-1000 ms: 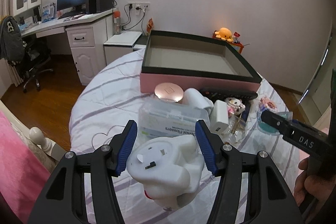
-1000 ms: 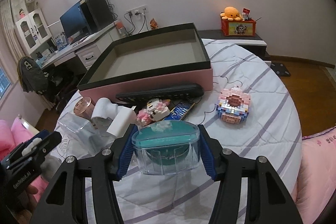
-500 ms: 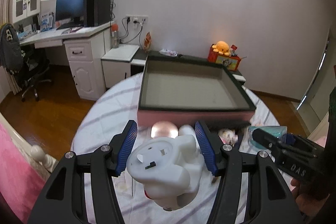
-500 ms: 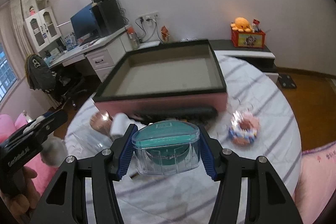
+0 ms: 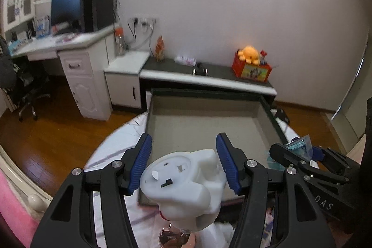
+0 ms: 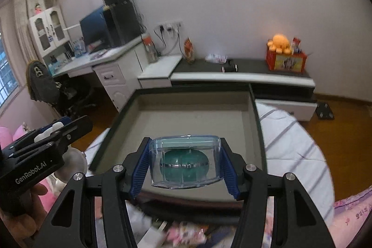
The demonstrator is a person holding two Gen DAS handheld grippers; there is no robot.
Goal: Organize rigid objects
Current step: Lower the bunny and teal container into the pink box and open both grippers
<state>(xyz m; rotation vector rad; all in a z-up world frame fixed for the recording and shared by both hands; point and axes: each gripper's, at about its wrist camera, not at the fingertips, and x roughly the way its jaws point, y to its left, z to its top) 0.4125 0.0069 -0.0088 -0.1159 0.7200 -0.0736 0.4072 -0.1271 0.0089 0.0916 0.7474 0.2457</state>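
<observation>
White plastic toy clamped in left gripper; right gripper grips clear teal case, both over open box.

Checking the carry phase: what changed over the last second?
Both grippers rose and moved forward over the tray, left gripper carrying the white toy, right gripper the clear case. The clutter on the bed slid below view. Both grips unchanged; the tray is still empty.

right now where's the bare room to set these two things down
The whole floor of the pink box is bare, wall to wall. The striped bedspread right of the box is also free. The strip in front of the box's near wall is crowded with small items.
</observation>
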